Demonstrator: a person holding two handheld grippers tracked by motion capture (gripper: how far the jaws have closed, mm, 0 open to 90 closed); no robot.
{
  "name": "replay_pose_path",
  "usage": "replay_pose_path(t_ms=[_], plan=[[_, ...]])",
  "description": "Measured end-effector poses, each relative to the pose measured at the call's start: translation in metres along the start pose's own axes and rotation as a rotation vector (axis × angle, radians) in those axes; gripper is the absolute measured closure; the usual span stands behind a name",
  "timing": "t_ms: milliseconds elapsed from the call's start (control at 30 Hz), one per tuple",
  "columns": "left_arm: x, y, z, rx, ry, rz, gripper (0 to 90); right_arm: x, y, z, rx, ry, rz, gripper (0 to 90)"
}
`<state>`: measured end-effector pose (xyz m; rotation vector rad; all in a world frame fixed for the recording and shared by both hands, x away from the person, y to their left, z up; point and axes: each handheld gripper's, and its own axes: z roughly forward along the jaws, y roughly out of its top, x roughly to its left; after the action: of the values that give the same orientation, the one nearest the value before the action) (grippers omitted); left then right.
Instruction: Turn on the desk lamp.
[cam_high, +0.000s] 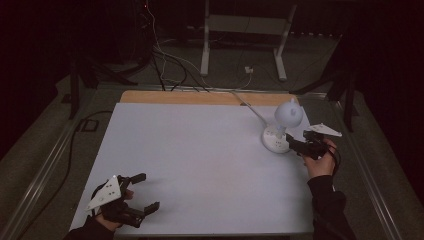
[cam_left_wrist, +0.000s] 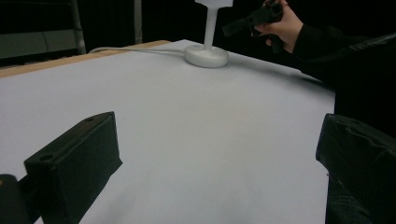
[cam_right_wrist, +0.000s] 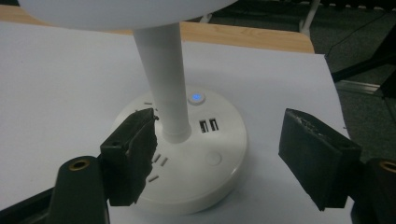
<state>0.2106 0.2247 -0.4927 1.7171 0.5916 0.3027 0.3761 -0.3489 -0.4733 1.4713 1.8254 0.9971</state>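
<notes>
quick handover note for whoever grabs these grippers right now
Left gripper: open, holding nothing, low over the near left of the table.
Right gripper: open, jaws either side of the lamp stem, above its round base; pads not pressing the stem.
Lamp: upright at the table's far right, blue light lit on the base, cable running off the back.
Done: approach.
Left: probably close on the stem.

Table (cam_high: 200, 165) middle free; lamp (cam_high: 280, 131) blocks far right corner.
</notes>
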Motion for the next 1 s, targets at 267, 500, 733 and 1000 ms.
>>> replay_pose_path(t_ms=[267,500,733,1000], plan=[[0.000,0.000,0.000,-0.002,-0.001,-0.004,0.3,0.002,0.002,0.000,0.009,-0.037,0.056,54.9],[0.000,0.000,0.000,-0.003,-0.002,-0.004,0.3,0.002,0.002,0.003,0.045,-0.031,0.070,80.9],[0.000,0.000,0.000,-0.004,-0.003,-0.003,0.3,0.003,-0.003,0.011,0.092,-0.031,0.066,89.9],[0.000,0.000,0.000,-0.004,-0.003,-0.003,0.3,0.005,-0.006,0.018,0.100,-0.043,0.067,90.0]])
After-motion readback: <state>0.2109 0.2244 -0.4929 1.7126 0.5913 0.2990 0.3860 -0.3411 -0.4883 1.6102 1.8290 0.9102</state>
